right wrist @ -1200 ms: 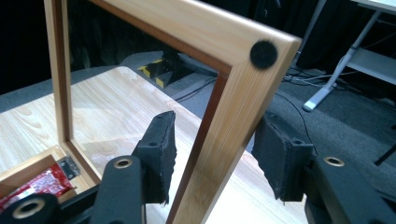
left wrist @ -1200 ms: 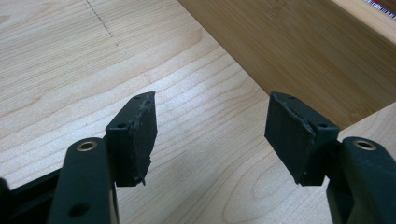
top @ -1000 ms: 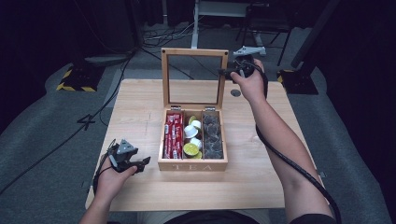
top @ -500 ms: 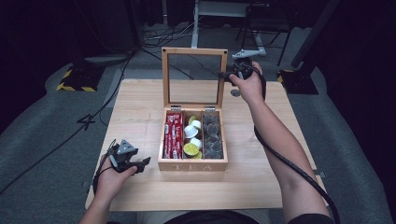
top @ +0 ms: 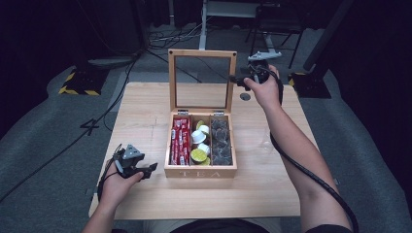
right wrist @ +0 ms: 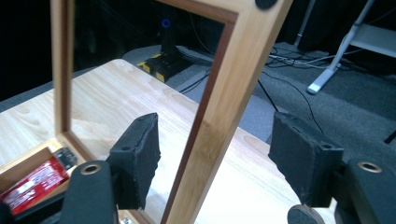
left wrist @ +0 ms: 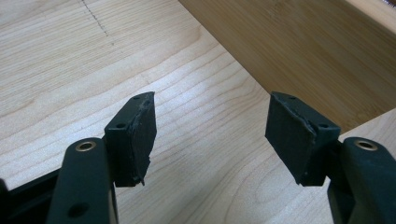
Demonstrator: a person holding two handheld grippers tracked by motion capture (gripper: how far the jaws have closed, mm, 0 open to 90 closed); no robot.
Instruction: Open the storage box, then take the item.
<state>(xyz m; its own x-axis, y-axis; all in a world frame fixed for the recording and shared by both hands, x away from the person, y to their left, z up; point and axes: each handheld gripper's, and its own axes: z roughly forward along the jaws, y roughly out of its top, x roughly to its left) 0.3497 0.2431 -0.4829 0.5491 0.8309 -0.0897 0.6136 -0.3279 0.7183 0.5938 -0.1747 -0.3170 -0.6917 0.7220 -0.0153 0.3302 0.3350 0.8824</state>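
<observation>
Bamboo tea box sat mid-table, its glass lid upright. My right gripper straddled the lid's right frame edge; its jaws had just been opening, so both pads stood clear of the wood between them. I judged the lid released and balanced on its own hinges, the opening step probably done. My left gripper rested open and empty beside the box's left wall. 3 compartments showed: red packets, capsules, dark pods, though those were blurry.
</observation>
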